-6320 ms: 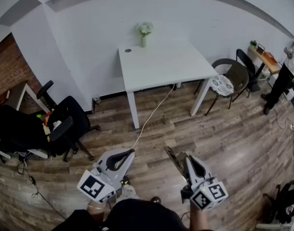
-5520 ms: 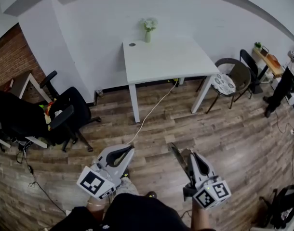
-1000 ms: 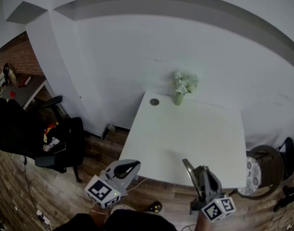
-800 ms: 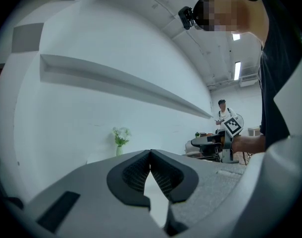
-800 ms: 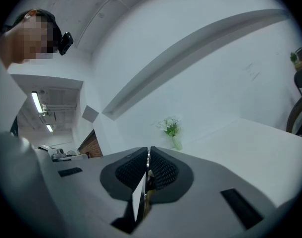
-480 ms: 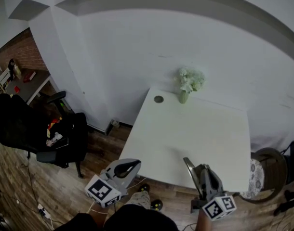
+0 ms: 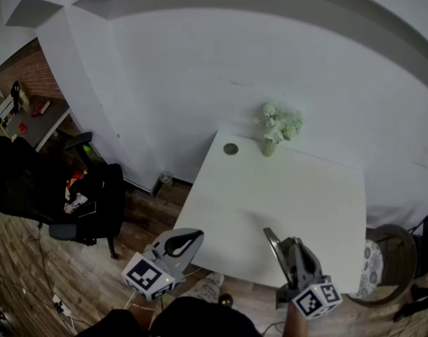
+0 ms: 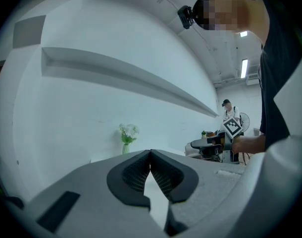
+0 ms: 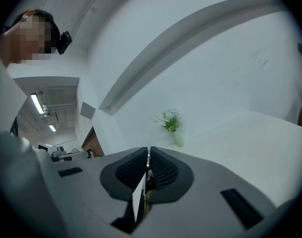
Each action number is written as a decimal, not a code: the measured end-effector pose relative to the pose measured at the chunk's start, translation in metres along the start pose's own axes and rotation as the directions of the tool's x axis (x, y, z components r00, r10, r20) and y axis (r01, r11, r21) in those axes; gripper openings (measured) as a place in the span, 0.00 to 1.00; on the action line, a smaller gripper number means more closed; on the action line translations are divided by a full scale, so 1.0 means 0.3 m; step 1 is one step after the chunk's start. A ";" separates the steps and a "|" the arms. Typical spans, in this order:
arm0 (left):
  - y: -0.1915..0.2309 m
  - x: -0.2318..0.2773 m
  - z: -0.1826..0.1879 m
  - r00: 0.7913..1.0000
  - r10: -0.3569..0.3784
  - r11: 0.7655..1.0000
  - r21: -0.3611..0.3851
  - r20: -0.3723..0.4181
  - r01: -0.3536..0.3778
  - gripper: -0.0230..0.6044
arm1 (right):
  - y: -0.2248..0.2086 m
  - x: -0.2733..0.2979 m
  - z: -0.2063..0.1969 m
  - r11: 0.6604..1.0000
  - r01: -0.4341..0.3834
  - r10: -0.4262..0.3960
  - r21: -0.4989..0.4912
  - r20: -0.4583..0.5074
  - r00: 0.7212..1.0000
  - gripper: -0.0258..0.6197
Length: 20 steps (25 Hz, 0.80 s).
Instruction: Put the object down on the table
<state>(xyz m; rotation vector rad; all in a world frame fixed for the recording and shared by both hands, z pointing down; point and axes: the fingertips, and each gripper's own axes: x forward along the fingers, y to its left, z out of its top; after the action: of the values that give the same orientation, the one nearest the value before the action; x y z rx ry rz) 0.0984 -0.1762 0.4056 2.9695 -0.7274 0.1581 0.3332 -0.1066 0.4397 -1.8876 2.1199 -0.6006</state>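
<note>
A white square table (image 7: 284,195) stands against the wall, with a vase of pale flowers (image 7: 278,128) and a small round disc (image 7: 231,149) at its far edge. My right gripper (image 7: 284,247) hovers over the table's near edge, shut on a thin flat object (image 7: 270,237) that sticks out forward past the jaws. In the right gripper view the jaws (image 9: 148,152) press on that thin object (image 9: 139,195), with the vase (image 9: 172,125) ahead. My left gripper (image 7: 193,236) is shut and holds nothing, just short of the table's near left corner. Its tips (image 8: 150,153) meet.
Black office chairs (image 7: 95,195) stand on the wood floor (image 7: 45,279) at the left. A round-backed chair (image 7: 386,258) sits at the table's right. Another person (image 8: 226,110) stands in the far background.
Over the earlier frames the table went from far across the floor to right beneath my grippers. In the last second the view shifted only slightly. Both grippers stay shut.
</note>
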 end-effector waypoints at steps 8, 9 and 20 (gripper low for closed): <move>0.109 0.108 -0.013 0.999 0.018 0.999 -0.029 -0.034 -0.019 0.03 | -0.072 0.166 0.004 1.000 -0.006 0.006 0.001 -0.036 0.999 0.07; 0.125 0.120 -0.016 0.999 0.017 1.000 -0.022 -0.032 -0.018 0.03 | -0.080 0.186 0.002 1.000 -0.006 0.006 0.002 -0.041 0.999 0.07; 0.220 0.238 -0.061 0.997 0.026 0.997 -0.073 -0.077 -0.032 0.03 | -0.164 0.345 -0.071 1.000 -0.005 0.008 0.026 -0.116 0.993 0.07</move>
<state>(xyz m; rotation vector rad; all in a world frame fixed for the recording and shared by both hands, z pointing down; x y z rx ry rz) 0.1291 -0.2653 0.4359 2.8666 -0.7500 0.2388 0.3534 -0.2097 0.4903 -1.8736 2.1768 -0.7505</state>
